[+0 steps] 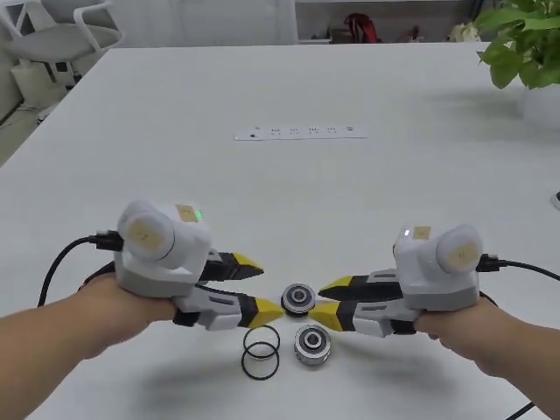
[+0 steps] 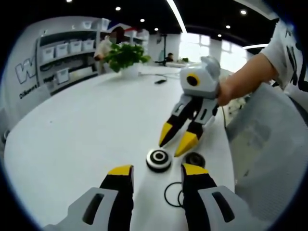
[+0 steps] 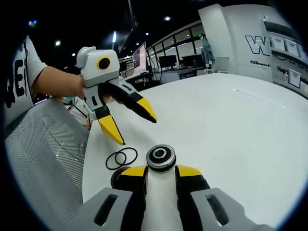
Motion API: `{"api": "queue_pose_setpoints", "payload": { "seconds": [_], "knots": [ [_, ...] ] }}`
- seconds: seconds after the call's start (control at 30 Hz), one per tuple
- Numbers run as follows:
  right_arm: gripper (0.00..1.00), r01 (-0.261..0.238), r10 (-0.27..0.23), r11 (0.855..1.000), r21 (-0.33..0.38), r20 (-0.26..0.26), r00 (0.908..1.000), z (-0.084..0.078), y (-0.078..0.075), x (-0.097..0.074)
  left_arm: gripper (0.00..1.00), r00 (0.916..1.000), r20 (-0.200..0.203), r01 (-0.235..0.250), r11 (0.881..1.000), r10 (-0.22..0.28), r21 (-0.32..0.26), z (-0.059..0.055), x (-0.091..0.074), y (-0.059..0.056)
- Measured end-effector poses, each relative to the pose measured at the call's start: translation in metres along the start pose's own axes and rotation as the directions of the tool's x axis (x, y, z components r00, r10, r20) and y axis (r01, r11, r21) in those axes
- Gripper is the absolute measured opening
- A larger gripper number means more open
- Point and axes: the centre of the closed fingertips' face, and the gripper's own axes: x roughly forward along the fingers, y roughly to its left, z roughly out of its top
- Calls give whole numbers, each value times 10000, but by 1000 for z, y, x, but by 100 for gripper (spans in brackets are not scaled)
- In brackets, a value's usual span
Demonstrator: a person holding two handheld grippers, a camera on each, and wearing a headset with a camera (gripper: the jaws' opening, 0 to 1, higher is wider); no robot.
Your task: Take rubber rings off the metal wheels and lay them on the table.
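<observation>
Two rings [image 1: 260, 352] off, near side of left tool [image 1: 269, 287]; wheel [image 1: 298, 297] between it and right tool [image 1: 325, 300] looks ringed; both open.

Two thin black rings [image 1: 261, 352] lie flat and overlapping on the table [image 1: 350, 192] nearest me. Just right of them sits a metal wheel [image 1: 312, 343], and beyond it a second wheel [image 1: 298, 297], perhaps still wearing a ring.
</observation>
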Motion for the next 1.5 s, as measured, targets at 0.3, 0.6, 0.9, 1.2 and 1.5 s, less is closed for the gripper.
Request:
{"api": "queue_pose_setpoints", "payload": {
  "seconds": [0.3,0.6,0.9,1.2,1.5],
  "knots": [
    [19,10,-10,10000,66,0,10000,-2,0,-1,38,9999,-27,116,9999,-116,-43,1,9,-2],
    [19,5,-5,9999,112,1,10000,-3,0,0,35,9999,-86,142,9999,-143,-71,0,13,-2],
    [19,9,-10,9999,167,32,10000,-3,-1,0,32,9997,-147,203,9998,-205,-90,0,20,-2],
    [19,-1,0,9997,225,65,10000,-3,-2,0,30,9994,-230,258,9997,-257,22,1,25,-3],
    [19,-24,22,9997,243,98,10000,-2,-1,0,25,9990,-330,317,9991,-309,265,2,31,-5]
  ]
}}
